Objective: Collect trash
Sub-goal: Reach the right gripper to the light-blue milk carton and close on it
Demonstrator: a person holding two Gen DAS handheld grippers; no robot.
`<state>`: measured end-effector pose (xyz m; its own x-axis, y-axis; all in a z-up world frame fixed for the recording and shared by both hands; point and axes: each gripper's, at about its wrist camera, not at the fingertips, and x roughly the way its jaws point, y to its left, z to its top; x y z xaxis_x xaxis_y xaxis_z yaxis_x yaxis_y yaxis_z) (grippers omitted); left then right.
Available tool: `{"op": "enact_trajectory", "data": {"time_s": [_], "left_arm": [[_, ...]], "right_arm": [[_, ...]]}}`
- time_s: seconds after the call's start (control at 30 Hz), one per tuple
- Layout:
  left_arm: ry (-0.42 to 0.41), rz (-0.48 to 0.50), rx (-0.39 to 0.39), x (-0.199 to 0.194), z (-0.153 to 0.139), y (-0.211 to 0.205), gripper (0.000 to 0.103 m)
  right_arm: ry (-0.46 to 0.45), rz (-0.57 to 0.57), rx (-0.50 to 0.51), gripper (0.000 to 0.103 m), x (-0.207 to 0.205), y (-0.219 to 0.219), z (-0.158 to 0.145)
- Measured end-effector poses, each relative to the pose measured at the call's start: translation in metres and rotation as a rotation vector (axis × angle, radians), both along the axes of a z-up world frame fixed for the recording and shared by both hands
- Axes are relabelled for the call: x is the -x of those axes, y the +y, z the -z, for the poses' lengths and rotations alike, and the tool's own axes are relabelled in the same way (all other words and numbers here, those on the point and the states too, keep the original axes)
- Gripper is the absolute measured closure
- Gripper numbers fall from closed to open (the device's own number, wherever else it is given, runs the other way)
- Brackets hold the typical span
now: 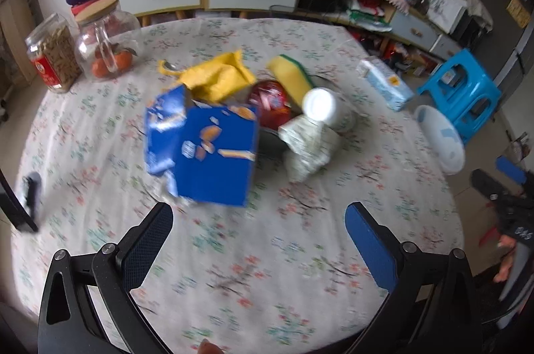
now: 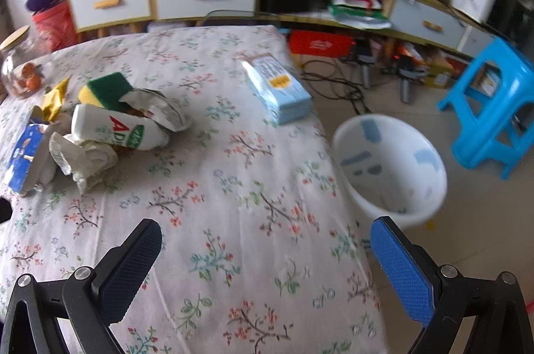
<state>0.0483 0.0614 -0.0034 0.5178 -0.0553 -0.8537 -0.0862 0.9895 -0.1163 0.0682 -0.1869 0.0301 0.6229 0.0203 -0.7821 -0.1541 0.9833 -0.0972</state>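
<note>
table (image 2: 253, 187): round, under a white floral cloth; carries everything below save the bin and stool.
stool (image 2: 494, 107): blue plastic, on the floor beyond the bin.
bin (image 2: 390, 167): white, on the floor just beside the table's right edge, tilted mouth toward the right wrist camera; inside looks bare apart from pale blue marks on the wall.
left gripper (image 1: 258, 220): over the near part of the table, fingers spread wide, nothing between them; the box lies just ahead of the tips.
right gripper (image 2: 267, 240): over the table's right side, fingers spread wide, holding nothing; its right finger overlaps the bin's rim in view.
box (image 1: 207, 150): blue snack carton, torn open, nearest piece of the trash heap at table centre.
tissue pack (image 2: 277, 86): light blue, apart from the heap, near the table's far right edge.
jars (image 1: 80, 50): two, clear glass, far left of the table; one holds orange fruit.
yellow bag (image 1: 217, 76): crumpled, behind the box.
bottle (image 2: 116, 128): white, on its side, touching the paper.
paper (image 2: 81, 158): crumpled wad, in front of the bottle.
sponge (image 2: 105, 90): yellow and green, behind the bottle.
red wrapper (image 1: 270, 103): round, between sponge and box.
</note>
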Motion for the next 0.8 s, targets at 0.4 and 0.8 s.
{"op": "enact_trajectory", "data": {"time_s": [0.4, 0.8], "left_arm": [[0.062, -0.025, -0.054, -0.076, 0.008, 0.053, 0.000], [0.054, -0.019, -0.119, -0.143, 0.039, 0.042, 0.000]], "right_arm": [[0.138, -0.025, -0.019, 0.000, -0.103, 0.000, 0.014], [0.187, -0.005, -0.090, 0.000, -0.184, -0.009, 0.067]]}}
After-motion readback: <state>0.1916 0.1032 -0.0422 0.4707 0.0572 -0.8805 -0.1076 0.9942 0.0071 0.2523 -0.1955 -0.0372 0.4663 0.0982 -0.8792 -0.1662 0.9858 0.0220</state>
